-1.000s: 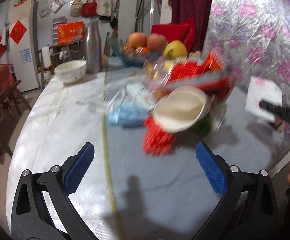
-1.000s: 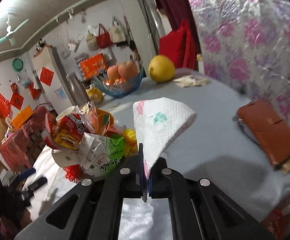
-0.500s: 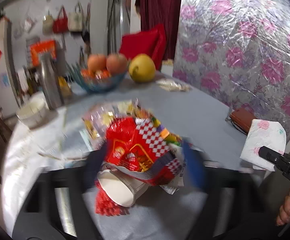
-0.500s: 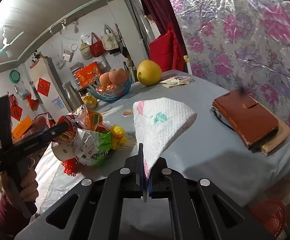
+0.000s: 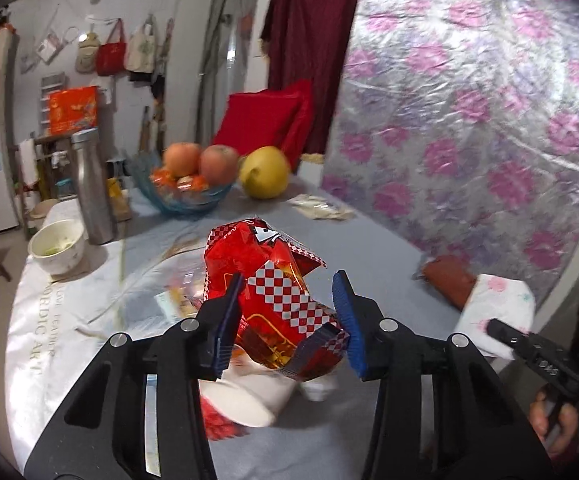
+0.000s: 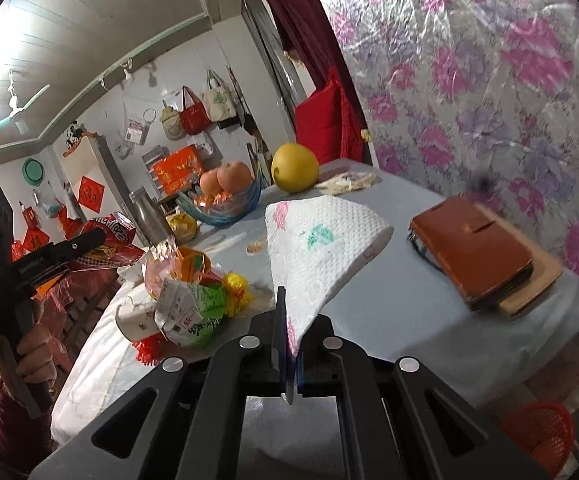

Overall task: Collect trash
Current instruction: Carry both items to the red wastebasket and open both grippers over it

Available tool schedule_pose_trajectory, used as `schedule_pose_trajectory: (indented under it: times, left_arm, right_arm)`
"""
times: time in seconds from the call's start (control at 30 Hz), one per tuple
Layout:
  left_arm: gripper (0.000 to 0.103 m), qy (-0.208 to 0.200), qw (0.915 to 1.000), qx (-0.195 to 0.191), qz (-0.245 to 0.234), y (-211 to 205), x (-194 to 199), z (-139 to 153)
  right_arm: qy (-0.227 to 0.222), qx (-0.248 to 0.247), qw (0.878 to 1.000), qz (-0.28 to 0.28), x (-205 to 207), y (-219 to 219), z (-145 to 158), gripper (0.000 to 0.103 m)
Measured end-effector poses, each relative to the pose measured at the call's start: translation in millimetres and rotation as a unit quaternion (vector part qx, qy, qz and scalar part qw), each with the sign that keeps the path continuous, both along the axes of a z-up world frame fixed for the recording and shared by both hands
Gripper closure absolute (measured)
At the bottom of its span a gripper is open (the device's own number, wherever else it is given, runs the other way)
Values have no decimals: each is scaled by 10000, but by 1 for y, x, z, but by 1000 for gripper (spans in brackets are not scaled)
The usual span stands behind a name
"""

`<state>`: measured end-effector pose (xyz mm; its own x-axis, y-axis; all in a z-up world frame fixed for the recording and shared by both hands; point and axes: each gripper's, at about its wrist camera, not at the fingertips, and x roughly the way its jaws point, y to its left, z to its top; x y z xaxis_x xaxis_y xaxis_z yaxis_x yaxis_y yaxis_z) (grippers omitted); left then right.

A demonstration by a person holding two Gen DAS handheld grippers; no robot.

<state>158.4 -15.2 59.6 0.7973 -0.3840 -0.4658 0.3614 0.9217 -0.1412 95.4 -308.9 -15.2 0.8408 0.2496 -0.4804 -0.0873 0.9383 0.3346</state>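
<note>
Two pieces of trash are in hand: the left gripper (image 5: 287,320), wide a second ago, now has its fingers narrowed around the red checkered snack bag (image 5: 273,292) above the surface (image 5: 369,248), while the right gripper (image 6: 288,344) stays pinched on the paper towel (image 6: 321,248). Disposal comes next.
</note>
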Motion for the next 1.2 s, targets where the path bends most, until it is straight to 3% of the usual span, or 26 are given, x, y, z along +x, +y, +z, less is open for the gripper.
schedule_pose_trajectory:
  times: [0.33,0.6,0.77,0.93,1.1,1.2]
  left_arm:
    - [58,129,9941,59,-1073,-89,-25,-1]
    - [58,424,9747,369,-2165,-204,-47,-32]
    - [58,711,9585,575,-2700,-269,-57,-61]
    - [58,1003,9423,874,-3072,-318,-68,-92]
    - [58,1137,9311,1196,-3253,-351,-76,-119]
    - [58,1252,9239,1278,-3383,-368,-80,-132]
  right_arm:
    - [-198,-276,9979,-544,-51,-54,22,99]
    - [140,-555,9867,-1524,-105,-138,2,99]
    - [894,-267,9711,-2198,-131,-205,-63,99]
    - [1940,114,9457,-2605,-133,-255,-161,99]
    - [2643,417,9263,-2651,-119,-276,-244,98]
    - [2964,478,9209,-2487,-106,-280,-274,94]
